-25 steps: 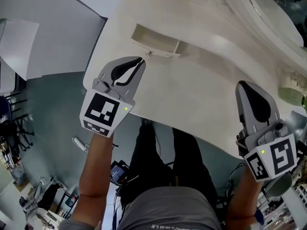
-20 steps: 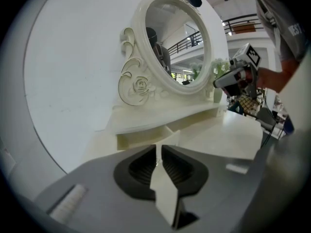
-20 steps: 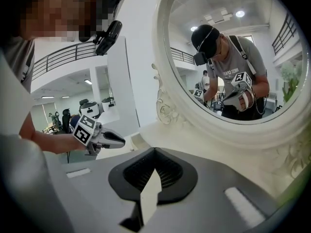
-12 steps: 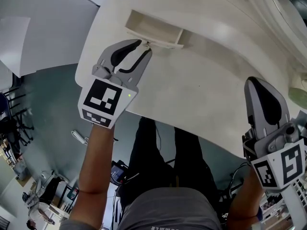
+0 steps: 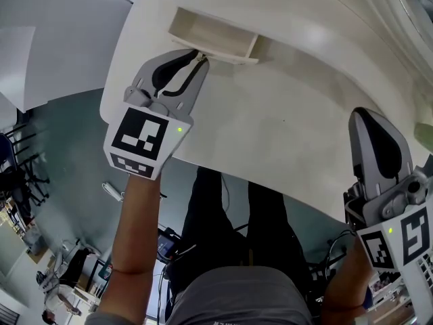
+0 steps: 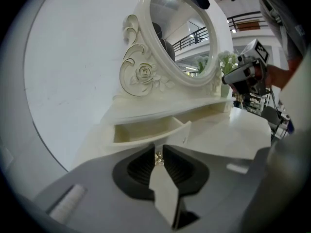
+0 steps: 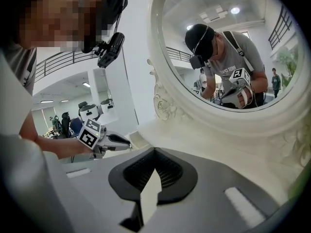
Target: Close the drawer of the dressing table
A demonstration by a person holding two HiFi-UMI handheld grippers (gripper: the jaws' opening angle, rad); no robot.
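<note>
Change: the left gripper (image 5: pixel 196 58) had come down from just short of the drawer (image 5: pixel 210 36) onto its front, and its fingers (image 6: pixel 138 166) had just been closing from a wider spread.
Left fingers: pinching the small brass knob (image 6: pixel 158 158) at their tips.
Right gripper (image 5: pixel 369 117): well apart from the drawer, over the near right of the surface (image 5: pixel 284 114); fingers (image 7: pixel 167 171) pressed together on nothing.
Meaning: the grip for the push looked made; the drawer was not yet in.
Drawer place: back left of the surface, pulled out from under the low shelf below the mirror (image 6: pixel 180 28), apparently empty.
Drawer facing: open top up, front panel and knob toward the person.
Long axis: along the shelf edge, running left to right in the head view and dipping slightly to the right.
Closing direction: probably straight away from the person, across that axis, toward the mirror.
</note>
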